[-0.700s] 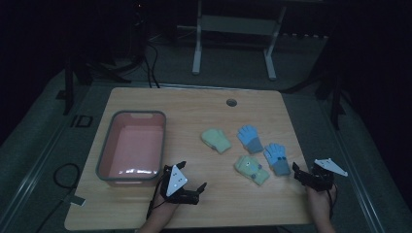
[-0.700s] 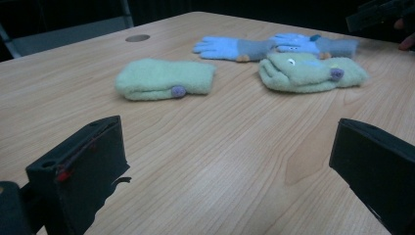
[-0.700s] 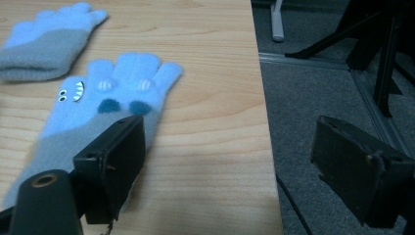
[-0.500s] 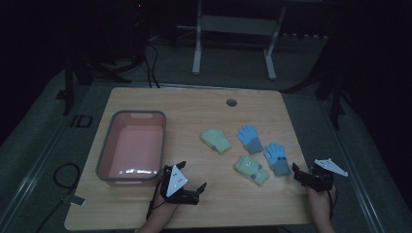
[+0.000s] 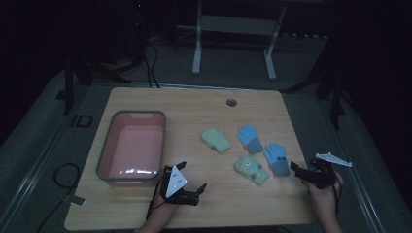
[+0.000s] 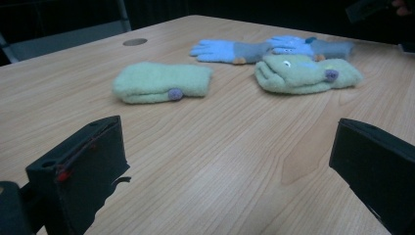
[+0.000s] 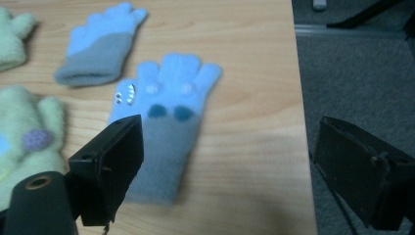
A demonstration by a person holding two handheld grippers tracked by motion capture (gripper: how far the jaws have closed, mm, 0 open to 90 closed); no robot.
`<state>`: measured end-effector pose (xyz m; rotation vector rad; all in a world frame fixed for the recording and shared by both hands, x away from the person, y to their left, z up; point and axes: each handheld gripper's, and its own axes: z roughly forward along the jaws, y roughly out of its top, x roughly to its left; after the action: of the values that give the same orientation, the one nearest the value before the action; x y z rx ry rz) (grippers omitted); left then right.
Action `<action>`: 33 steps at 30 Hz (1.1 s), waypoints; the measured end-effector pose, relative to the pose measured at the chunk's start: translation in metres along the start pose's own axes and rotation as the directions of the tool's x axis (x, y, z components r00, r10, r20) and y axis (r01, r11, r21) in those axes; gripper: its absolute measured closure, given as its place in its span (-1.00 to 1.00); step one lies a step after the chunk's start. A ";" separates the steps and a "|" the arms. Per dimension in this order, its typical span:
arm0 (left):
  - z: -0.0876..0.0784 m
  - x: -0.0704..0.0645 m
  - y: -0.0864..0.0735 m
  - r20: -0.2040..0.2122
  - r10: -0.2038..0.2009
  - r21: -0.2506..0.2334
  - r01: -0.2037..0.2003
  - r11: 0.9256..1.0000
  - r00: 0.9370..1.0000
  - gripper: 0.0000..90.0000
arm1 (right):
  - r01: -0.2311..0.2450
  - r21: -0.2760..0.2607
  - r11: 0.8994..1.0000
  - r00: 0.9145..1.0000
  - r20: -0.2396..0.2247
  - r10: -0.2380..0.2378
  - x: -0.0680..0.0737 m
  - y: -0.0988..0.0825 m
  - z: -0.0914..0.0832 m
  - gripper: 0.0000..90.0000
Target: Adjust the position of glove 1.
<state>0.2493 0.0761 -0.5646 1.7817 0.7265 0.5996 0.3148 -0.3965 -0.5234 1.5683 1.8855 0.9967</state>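
Right gripper view: jaws apart and empty, right gripper (image 7: 225, 171) poised over blue glove (image 7: 164, 127) lying flat near table (image 7: 254, 44) edge; likely soft, light, limp; best pinched at grey cuff.

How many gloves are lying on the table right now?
4: a green glove mid-table, a blue glove right of it, a green one with a face nearer, another blue one beside it.

Fuzzy fleece gloves (image 6: 161, 83), matt wood-grain table (image 6: 220, 161)
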 end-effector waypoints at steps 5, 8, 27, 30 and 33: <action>0.000 0.000 0.000 0.007 0.001 -0.003 -0.001 1.000 1.000 -0.98 | 0.043 -0.016 0.999 0.999 -0.024 -0.044 0.009 0.011 -0.006 -0.74; 0.000 0.000 0.000 0.012 -0.001 -0.003 0.001 1.000 1.000 -0.98 | 0.087 -0.025 0.996 0.995 -0.044 -0.088 0.019 0.024 -0.009 -0.71; -0.001 0.001 0.000 0.009 -0.013 -0.008 0.013 1.000 1.000 -0.98 | 0.279 -0.042 0.960 0.932 -0.229 -0.281 0.079 0.072 0.000 -0.35; -0.001 0.001 0.000 0.010 -0.013 -0.009 0.013 1.000 1.000 -0.98 | 0.310 -0.044 0.950 0.918 -0.245 -0.311 0.090 0.078 0.002 -0.35; -0.001 0.001 0.000 0.010 -0.013 -0.008 0.013 1.000 1.000 -0.98 | 0.326 -0.044 0.945 0.906 -0.271 -0.325 0.098 0.083 0.004 -0.31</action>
<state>0.2493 0.0776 -0.5646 1.7700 0.7277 0.5841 0.3475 -0.2941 -0.4526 1.1036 2.2444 1.1003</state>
